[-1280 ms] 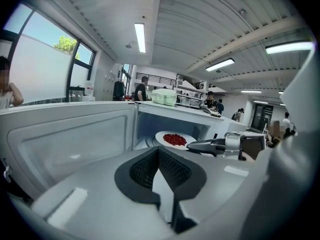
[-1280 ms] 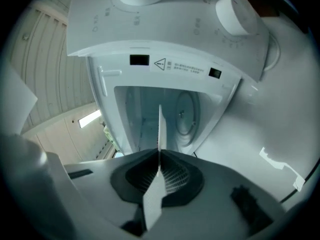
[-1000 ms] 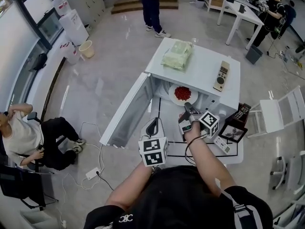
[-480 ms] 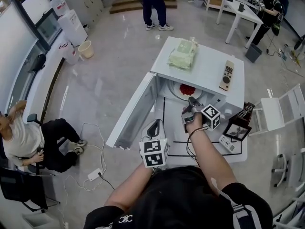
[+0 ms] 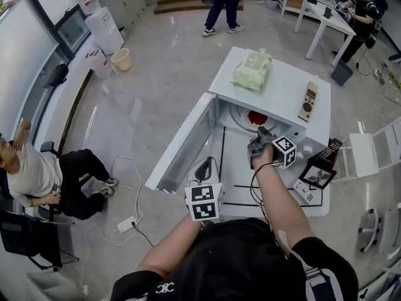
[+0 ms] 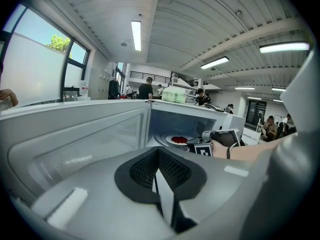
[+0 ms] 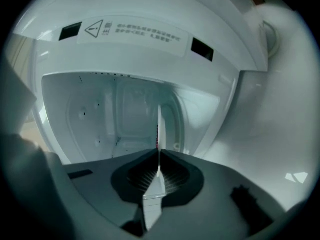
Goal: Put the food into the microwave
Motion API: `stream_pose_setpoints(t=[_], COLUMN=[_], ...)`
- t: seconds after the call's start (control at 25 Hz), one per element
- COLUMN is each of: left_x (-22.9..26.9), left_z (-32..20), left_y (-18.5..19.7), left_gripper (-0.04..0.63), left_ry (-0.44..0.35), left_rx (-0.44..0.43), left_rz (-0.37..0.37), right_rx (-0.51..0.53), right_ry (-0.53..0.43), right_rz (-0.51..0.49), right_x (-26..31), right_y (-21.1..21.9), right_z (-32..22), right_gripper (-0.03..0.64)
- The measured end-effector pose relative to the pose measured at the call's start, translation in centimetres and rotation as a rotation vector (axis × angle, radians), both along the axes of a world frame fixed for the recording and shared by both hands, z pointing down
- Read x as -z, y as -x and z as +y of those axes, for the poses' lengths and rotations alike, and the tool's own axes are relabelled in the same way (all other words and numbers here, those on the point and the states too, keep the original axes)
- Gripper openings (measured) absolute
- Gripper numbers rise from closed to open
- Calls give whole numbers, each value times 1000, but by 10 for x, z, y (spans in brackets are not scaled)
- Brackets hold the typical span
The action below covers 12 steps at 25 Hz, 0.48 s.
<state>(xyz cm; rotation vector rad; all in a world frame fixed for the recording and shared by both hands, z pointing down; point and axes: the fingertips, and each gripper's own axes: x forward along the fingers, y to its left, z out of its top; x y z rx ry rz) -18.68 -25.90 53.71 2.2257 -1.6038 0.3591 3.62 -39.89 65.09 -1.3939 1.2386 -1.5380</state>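
- The food plate [image 5: 243, 120] is clamped by its near rim in the right gripper [image 5: 261, 132] — held level inside the microwave [image 5: 282, 80]
- The left gripper [image 5: 202, 165] is closed, empty, held clear

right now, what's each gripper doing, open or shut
left gripper: closed, empty
right gripper: closed on the plate rim

With the right arm stretched out, the right gripper [image 5: 260, 132] sits at the microwave's [image 5: 279, 83] mouth, jaws pinching the plate [image 6: 170, 141] rim; the left gripper [image 5: 203, 165] hangs nearer its door, jaws together, empty.
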Motion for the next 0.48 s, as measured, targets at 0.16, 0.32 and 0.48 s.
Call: stream_pose_setpoints(t=[0.16,0.32,0.48], left_x=[-1,-2,-2], left_z=[-1,-3,-7], left_y=[1,2,5], left_gripper=[9,8,9], left_ry=[4,7,4], left_rx=[2,4,6], left_rz=[-4,-7,-10], right_rx=[10,16,29], right_ry=[12,17,31], right_rz=[17,47,93], right_x=[-1,-2,-5], right_y=[2,4,5], right_z=[-7,-14,-18], right_gripper=[18,18,17])
